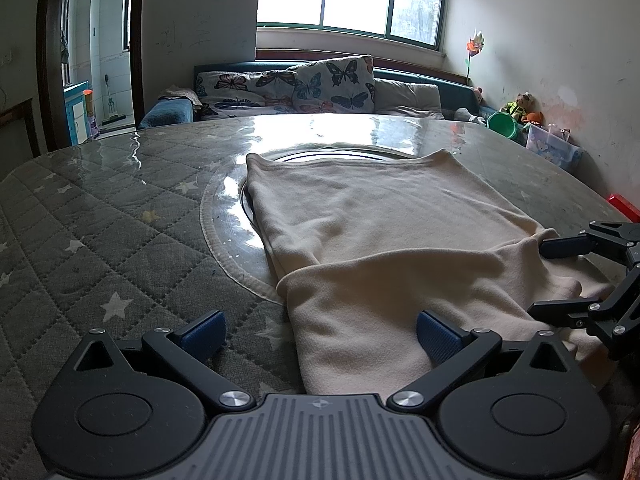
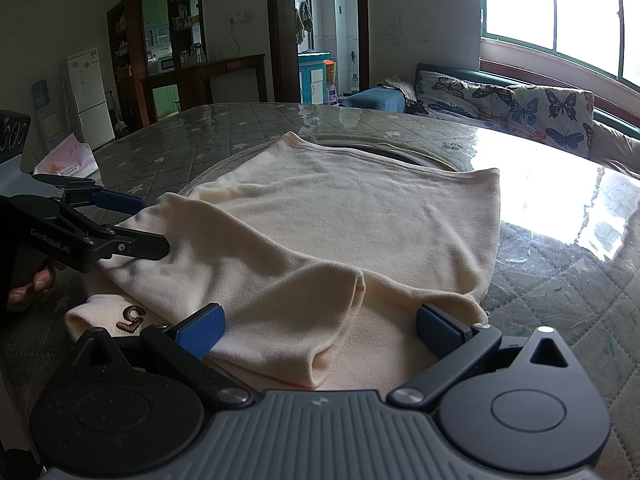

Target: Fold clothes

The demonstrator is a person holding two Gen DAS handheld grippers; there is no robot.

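Observation:
A cream garment (image 1: pixel 380 220) lies flat on the round table, its near part folded over on itself. My left gripper (image 1: pixel 320 336) is open at the garment's near left corner: the right pad (image 1: pixel 436 336) rests on cloth, the left pad over the table cover. In the right wrist view, my right gripper (image 2: pixel 320 330) is open over the near folded edge of the garment (image 2: pixel 340 220), with cloth between its fingers. A brown "5" patch (image 2: pixel 132 318) shows on a layer underneath. Each gripper appears open in the other's view: the right gripper (image 1: pixel 560 276) and the left gripper (image 2: pixel 148 224).
The table (image 1: pixel 100 240) has a grey quilted star-patterned cover under clear plastic, with a glass turntable (image 1: pixel 228 200) under the garment. A red object (image 1: pixel 624 204) sits at the table's right edge. Behind are a sofa with butterfly cushions (image 1: pixel 320 88), a window and toys. A hand (image 2: pixel 36 280) holds the left gripper.

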